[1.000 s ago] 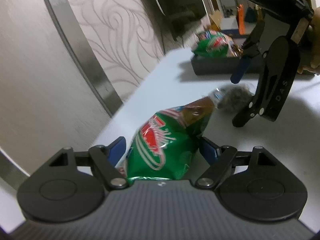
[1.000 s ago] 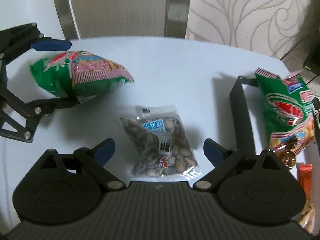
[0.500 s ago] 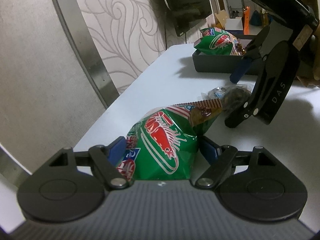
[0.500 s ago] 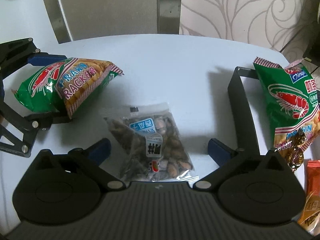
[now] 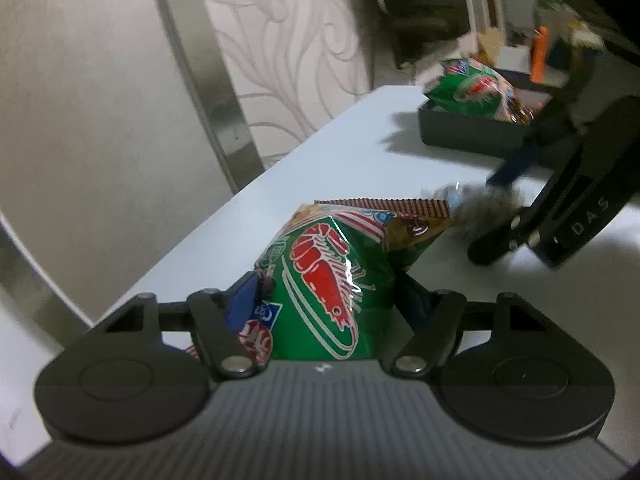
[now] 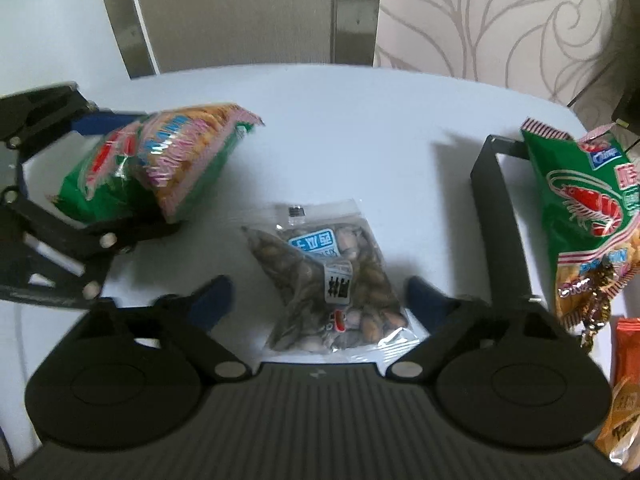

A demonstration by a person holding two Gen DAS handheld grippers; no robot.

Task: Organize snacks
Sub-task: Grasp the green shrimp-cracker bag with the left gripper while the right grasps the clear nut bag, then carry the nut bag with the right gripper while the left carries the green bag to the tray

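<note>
The left tool (image 5: 324,300) is pinching the green prawn cracker bag (image 5: 336,276) tighter than a second ago, its jaws closing and creasing the foil, and the bag is tipping up off the white bench (image 6: 340,120) rather than lying flat as it was. The right tool (image 6: 320,300) is closing too: its fingers, spread widest half a second ago, are drawing in on either side of the clear nut packet (image 6: 328,276), which is lying flat between them at 12 o'clock, with no pad visibly pressing it yet. The black tray (image 6: 486,200) is sitting at 2 o'clock from the right tool, already carrying another prawn cracker bag (image 6: 580,220). Both remaining snacks seem about to be lifted toward it.
</note>
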